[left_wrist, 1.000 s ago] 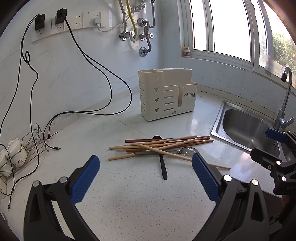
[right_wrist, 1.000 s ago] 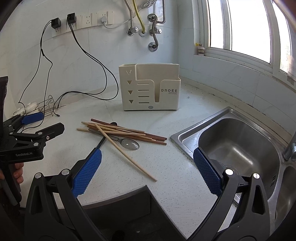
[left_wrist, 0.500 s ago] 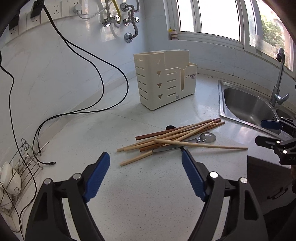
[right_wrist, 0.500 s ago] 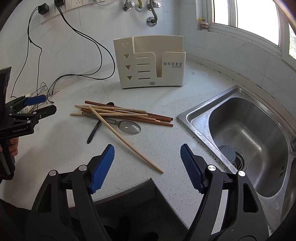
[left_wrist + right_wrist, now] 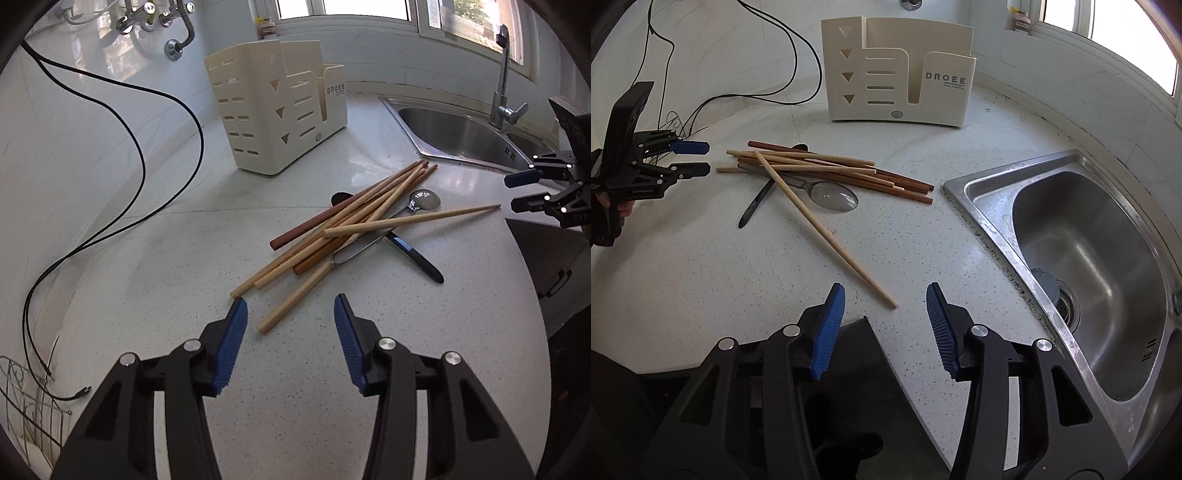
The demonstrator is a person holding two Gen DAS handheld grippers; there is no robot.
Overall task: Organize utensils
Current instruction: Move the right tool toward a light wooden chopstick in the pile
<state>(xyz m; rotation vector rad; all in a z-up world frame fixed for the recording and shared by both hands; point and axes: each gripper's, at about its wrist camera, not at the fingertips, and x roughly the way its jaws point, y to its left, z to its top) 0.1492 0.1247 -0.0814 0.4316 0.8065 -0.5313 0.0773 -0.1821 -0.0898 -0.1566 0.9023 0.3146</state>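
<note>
Chopsticks piled up, both grippers closing in from opposite ends

The chopstick pile (image 5: 354, 225) lies on the counter (image 5: 184, 258) over a metal spoon (image 5: 827, 194) and a black-handled utensil (image 5: 417, 258), long axis running diagonally away from the left gripper (image 5: 288, 317) toward the sink (image 5: 461, 136). Its butt ends sit right at the left gripper's fingertips, one stick end poking between them, so I'd say left is nearer the bundle. One stray light chopstick (image 5: 827, 232) points at the right gripper (image 5: 886, 306), tip just ahead of the gap. Both jaws have just been closing, now about half open, gripping nothing. Cream holder (image 5: 897, 70) stands well beyond.
</note>
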